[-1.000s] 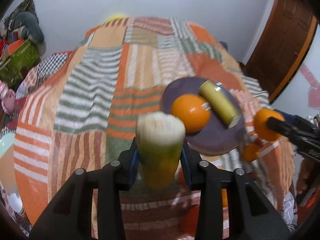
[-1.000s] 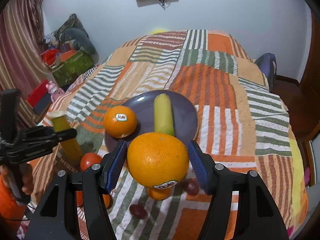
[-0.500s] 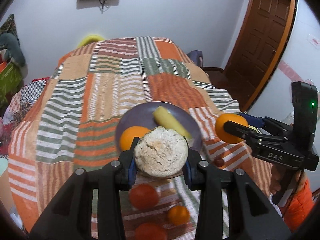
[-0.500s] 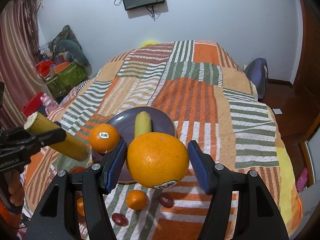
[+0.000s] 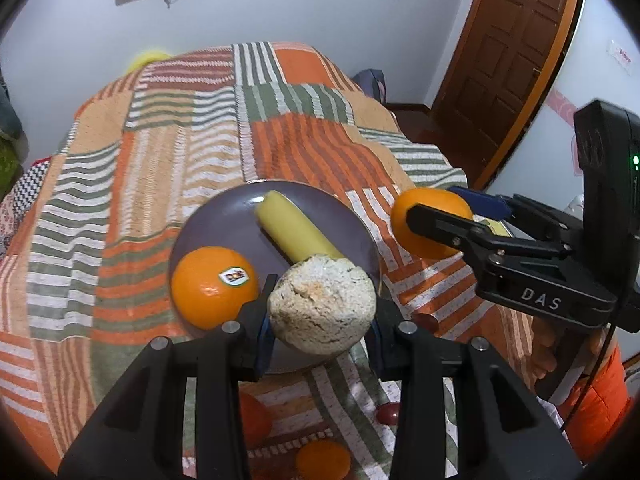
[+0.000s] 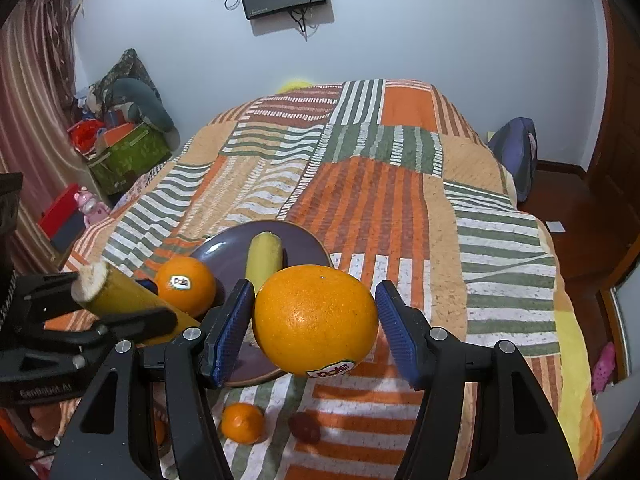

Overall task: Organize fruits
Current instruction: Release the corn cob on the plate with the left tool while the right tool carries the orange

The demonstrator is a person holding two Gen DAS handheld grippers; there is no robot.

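A purple plate (image 5: 224,220) on the striped bedspread holds an orange (image 5: 214,286) and a yellow-green stalk piece (image 5: 294,230). My left gripper (image 5: 320,320) is shut on a second stalk piece (image 5: 322,304), its pale cut end facing the camera, just above the plate's near edge. My right gripper (image 6: 316,326) is shut on a large orange (image 6: 316,316) held in the air to the right of the plate (image 6: 224,250). It also shows in the left wrist view (image 5: 430,222).
A small orange (image 6: 242,422), dark red fruits (image 6: 304,426) and a red-orange fruit (image 5: 254,420) lie on the bedspread in front of the plate. Boxes and toys (image 6: 124,148) stand left of the bed, a wooden door (image 5: 504,64) to the right.
Both grippers have pulled back and risen over the bed with their fruit. The left one has turned so the stalk's cut end faces the camera over the plate's near edge.
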